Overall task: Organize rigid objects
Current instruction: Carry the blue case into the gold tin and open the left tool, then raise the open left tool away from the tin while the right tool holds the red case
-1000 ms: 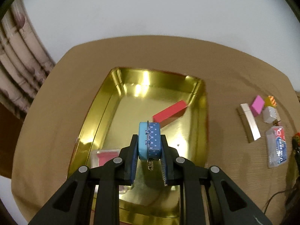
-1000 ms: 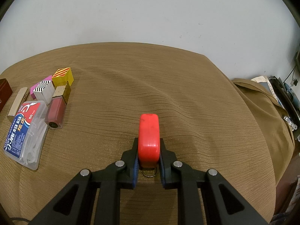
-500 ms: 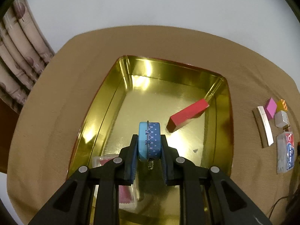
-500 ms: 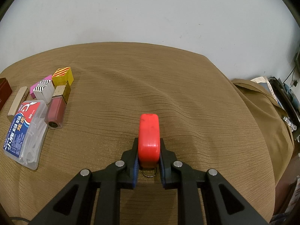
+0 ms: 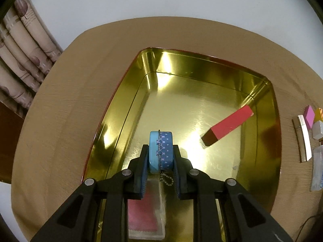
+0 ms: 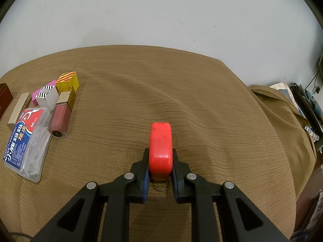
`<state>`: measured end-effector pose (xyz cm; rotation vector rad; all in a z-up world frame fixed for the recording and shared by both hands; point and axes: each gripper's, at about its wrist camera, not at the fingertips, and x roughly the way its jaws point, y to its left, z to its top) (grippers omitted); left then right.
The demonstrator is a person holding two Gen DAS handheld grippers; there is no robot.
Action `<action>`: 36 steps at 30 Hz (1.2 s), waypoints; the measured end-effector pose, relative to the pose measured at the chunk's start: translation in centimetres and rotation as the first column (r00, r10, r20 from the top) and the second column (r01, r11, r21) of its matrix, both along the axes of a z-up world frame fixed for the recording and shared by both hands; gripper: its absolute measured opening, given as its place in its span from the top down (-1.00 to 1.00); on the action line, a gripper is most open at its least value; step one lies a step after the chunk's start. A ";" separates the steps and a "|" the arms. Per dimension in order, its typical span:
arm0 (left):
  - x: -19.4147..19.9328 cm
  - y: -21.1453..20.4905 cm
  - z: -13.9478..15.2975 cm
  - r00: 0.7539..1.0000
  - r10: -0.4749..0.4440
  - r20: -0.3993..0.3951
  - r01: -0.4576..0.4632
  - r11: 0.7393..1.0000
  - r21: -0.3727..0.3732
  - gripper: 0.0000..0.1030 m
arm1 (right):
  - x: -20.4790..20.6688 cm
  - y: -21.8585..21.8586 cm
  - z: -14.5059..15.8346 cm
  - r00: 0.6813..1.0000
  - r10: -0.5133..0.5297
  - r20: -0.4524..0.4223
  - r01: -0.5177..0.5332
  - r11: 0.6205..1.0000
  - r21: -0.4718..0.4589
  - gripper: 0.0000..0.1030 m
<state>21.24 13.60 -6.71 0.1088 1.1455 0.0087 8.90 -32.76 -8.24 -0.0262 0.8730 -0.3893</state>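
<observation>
My left gripper is shut on a small blue patterned case with a bead chain, held over the gold tray. Inside the tray lie a red block at the right and a clear box with a pink insert under the fingers. My right gripper is shut on a red case with a metal ring, just above the brown cloth. To its left lie a floss-pick box, a dark red bottle, a gold tube and small striped blocks.
A curtain hangs at the left of the table in the left wrist view. The gold tube, a pink block and a white block lie right of the tray. Clutter and cables sit beyond the table's right edge.
My left gripper has carried the blue case lower and further in over the tray, so the tray looks larger and the red block has shifted right. The right gripper has stayed still.
</observation>
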 end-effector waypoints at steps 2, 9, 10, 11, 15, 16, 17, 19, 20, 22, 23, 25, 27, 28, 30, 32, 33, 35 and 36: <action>0.2 0.2 -0.3 1.000 0.004 -0.005 -0.004 1.000 -0.006 0.64 | 0.0 0.1 0.0 1.000 0.000 -0.001 0.000 1.000 -0.001 0.65; 0.2 0.2 -0.4 1.000 -0.005 -0.006 0.005 1.000 0.001 0.63 | 0.0 0.0 -0.1 1.000 0.001 0.000 -0.001 1.000 -0.001 0.65; 0.2 0.2 -0.4 1.000 -0.011 -0.008 0.011 1.000 -0.001 0.58 | 0.0 0.0 -0.1 1.000 0.001 -0.001 -0.001 1.000 -0.001 0.65; 0.2 0.2 -0.5 1.000 -0.014 -0.009 0.014 1.000 -0.002 0.54 | 0.0 0.0 -0.1 1.000 0.001 -0.001 -0.001 1.000 -0.002 0.65; 0.0 0.3 -0.2 1.000 -0.025 -0.004 0.025 1.000 0.000 0.53 | 0.0 -0.2 -0.1 1.000 0.002 0.000 -0.002 1.000 0.000 0.65; -0.2 0.2 0.0 1.000 -0.029 0.002 0.029 1.000 -0.003 0.51 | -0.1 -0.3 -0.1 1.000 0.003 0.000 -0.003 1.000 0.000 0.65; -0.3 0.1 0.2 0.999 -0.037 0.005 0.037 0.999 -0.008 0.47 | -0.1 -0.3 -0.1 1.000 0.003 0.000 -0.003 1.000 0.000 0.65; -0.6 0.0 0.5 0.999 -0.049 0.006 0.049 0.999 -0.017 0.45 | -0.1 -0.5 -0.1 1.000 0.004 -0.001 -0.004 1.000 0.000 0.65; -0.9 -0.1 0.9 0.998 -0.056 0.015 0.056 0.998 -0.022 0.44 | -0.1 -0.4 -0.1 1.000 0.004 0.000 -0.004 1.000 0.001 0.65; -1.3 -0.1 1.5 0.998 -0.060 0.031 0.061 0.998 -0.025 0.42 | -0.1 -0.6 -0.1 1.000 0.006 0.000 -0.006 1.000 0.002 0.65; -1.6 -0.1 2.0 0.997 -0.062 0.043 0.063 0.998 -0.028 0.39 | -0.1 -0.6 -0.1 1.000 0.006 -0.001 -0.006 1.000 0.001 0.65; -2.1 0.0 2.7 0.996 -0.060 0.061 0.062 0.997 -0.038 0.33 | 0.0 -0.5 -0.2 1.000 0.007 -0.001 -0.007 1.000 0.000 0.65; -2.9 0.4 3.3 0.996 -0.051 0.076 0.055 0.997 -0.055 0.30 | -0.1 -0.3 -0.2 1.000 0.004 -0.001 -0.004 1.000 0.000 0.65; -3.2 0.6 3.7 0.995 -0.050 0.085 0.055 0.997 -0.061 0.30 | -0.1 -0.3 -0.2 1.000 0.004 -0.001 -0.004 1.000 -0.001 0.65; -4.1 1.1 4.3 0.993 -0.040 0.109 0.044 0.998 -0.036 0.30 | -0.1 -0.3 -0.2 1.000 0.004 -0.001 -0.004 1.000 -0.001 0.65; -5.0 1.7 5.0 0.989 -0.030 0.143 0.032 0.999 -0.012 0.30 | -0.1 -0.2 -0.2 1.000 0.003 0.000 -0.003 1.000 0.002 0.65; -5.5 1.9 5.3 0.987 -0.024 0.157 0.026 1.000 -0.012 0.30 | -0.1 -0.2 -0.2 1.000 0.003 0.000 -0.003 1.000 0.001 0.65; -6.4 2.9 6.0 0.984 -0.007 0.178 0.011 1.000 -0.022 0.28 | -0.1 -0.3 -0.2 1.000 0.003 -0.001 -0.003 1.000 -0.001 0.65; -6.8 3.3 6.2 0.982 0.002 0.187 0.003 1.000 -0.029 0.27 | -0.1 -0.3 -0.2 1.000 0.003 -0.001 -0.003 1.000 -0.001 0.65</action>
